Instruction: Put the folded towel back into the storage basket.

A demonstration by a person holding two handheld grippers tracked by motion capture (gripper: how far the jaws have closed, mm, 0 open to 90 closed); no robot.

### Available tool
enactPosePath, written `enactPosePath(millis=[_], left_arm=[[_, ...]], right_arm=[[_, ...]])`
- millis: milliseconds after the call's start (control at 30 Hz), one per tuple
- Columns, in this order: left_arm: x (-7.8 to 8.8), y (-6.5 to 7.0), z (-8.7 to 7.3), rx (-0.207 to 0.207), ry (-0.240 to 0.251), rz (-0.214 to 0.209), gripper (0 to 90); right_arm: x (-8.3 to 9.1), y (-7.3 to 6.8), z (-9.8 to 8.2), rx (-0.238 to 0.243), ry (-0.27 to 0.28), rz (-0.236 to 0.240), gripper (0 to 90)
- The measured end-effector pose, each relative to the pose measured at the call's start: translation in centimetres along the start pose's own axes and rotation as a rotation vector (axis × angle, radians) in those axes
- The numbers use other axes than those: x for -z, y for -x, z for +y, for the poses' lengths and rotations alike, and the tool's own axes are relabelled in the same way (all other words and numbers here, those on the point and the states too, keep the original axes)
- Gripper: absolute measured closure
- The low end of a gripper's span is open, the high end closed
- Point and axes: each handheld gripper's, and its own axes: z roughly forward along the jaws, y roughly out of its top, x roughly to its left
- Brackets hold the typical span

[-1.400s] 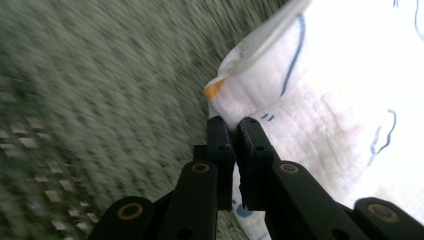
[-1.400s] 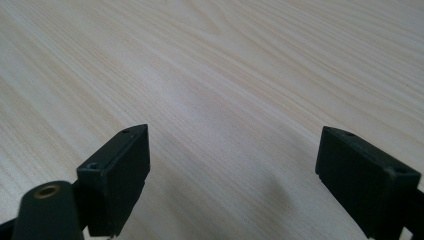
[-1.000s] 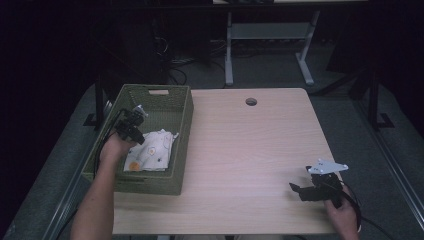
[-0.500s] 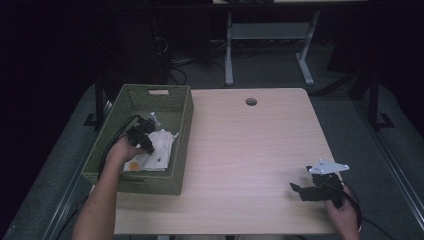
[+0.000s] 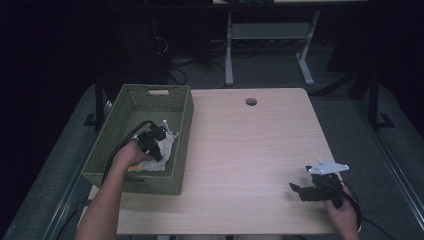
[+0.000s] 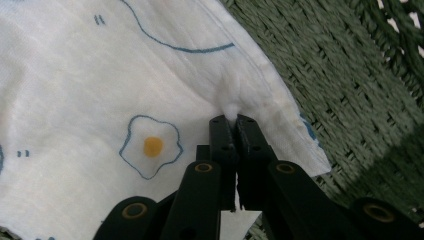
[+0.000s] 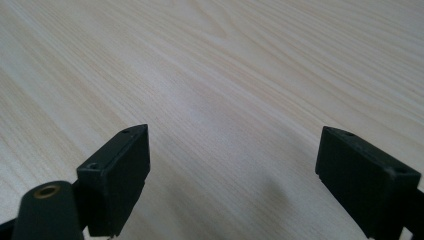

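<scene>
— Moving in over the basket, my left claw is pinching the egg cloth's edge tight.
— And the right claw?
— I'm keeping it wide open over bare table. Lifting is still left, I'm guessing.

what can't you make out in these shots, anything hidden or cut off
- High view: the cloth in the basket is partly hidden by the left hand-held gripper and hand; an orange bit beside the hand is too small to identify.
- Left hand-held gripper view: the cloth runs off the top and left edges, so its full print is unseen.
- Right hand-held gripper view: bare table, far part blurred.
</scene>
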Motion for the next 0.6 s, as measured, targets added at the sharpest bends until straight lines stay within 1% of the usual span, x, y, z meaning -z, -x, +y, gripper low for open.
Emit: enactPosePath(millis=[67, 133, 167, 200, 233, 267, 333, 367, 400, 433, 467, 567, 600], left_arm=[[0.1, 0.0, -0.2, -0.008, -0.010, -0.007, 89.6], [0.4, -0.1, -0.6, 0.000, -0.006, -0.029, 89.5], [0.5, -0.3, -0.8, 0.014, -0.003, -0.046, 89.3], [0.6, -0.5, -0.9, 0.024, 0.001, -0.054, 86.4], [0.8, -0.7, -1.0, 0.037, 0.015, -0.066, 83.1], [1.1, -0.9, -1.1, 0.036, 0.030, -0.069, 79.3], [1.7, -1.3, -1.3, 0.059, 0.079, -0.074, 80.1], [2.0, -1.5, -1.4, 0.079, 0.104, -0.083, 82.0], [2.1, -1.5, -1.3, 0.083, 0.113, -0.081, 83.0], [2.1, -1.5, -1.3, 0.080, 0.115, -0.072, 84.0], [1.9, -1.5, -1.2, 0.074, 0.105, -0.062, 84.0], [0.6, -1.2, -0.9, 0.068, 0.052, -0.038, 80.5], [0.0, -1.2, -0.9, 0.075, 0.041, -0.041, 80.5]], right_arm=[[0.0, 0.0, 0.0, -0.006, 0.000, -0.002, 13.9], [0.0, 0.1, 0.0, -0.007, -0.001, 0.000, 13.9], [0.0, 0.0, 0.0, -0.005, -0.002, -0.001, 13.9], [0.0, 0.0, 0.0, -0.003, -0.002, -0.001, 13.9], [0.0, 0.0, 0.0, -0.003, -0.003, 0.000, 13.9], [0.0, 0.0, 0.0, -0.004, -0.003, -0.001, 13.9], [0.0, 0.0, 0.0, -0.005, -0.001, -0.003, 13.9], [0.0, 0.0, 0.0, -0.006, -0.001, -0.003, 13.9], [0.0, 0.0, 0.0, -0.005, -0.002, -0.002, 13.9], [-0.1, 0.0, 0.1, -0.005, -0.002, -0.003, 13.9], [-0.1, 0.0, 0.1, -0.002, -0.001, -0.003, 13.9], [-0.2, -0.1, 0.2, -0.002, -0.005, -0.001, 13.9], [-0.2, -0.1, 0.2, 0.001, -0.005, -0.001, 13.9]])
